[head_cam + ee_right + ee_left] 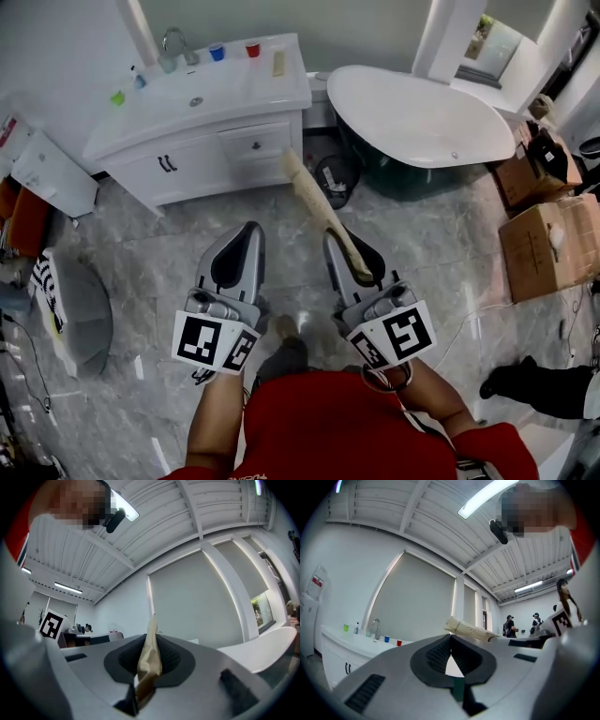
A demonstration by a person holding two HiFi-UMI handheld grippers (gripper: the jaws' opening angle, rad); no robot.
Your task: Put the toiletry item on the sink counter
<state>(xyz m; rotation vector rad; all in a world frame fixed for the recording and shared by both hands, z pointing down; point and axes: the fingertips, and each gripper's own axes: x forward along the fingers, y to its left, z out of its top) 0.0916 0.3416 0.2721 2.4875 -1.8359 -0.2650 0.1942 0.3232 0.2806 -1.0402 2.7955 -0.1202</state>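
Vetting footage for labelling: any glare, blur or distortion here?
Head view: sharp, evenly lit, fisheye bends the white sink counter. Left gripper view: strong fisheye, white ceiling strip light blown out. Right gripper view: long beige tube in the jaws looks soft, close to lens.

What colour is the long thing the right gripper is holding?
Pale beige, nearly cream. The tube shows best in the head view.

The tube (323, 211) is cream-tan with fine dark dots. At eleven o'clock, the white counter (272, 94) carries a blue cup (217, 52), a red cup (252, 49) and a green cup (117, 97); the floor (141, 281) is grey marble with pale veins.
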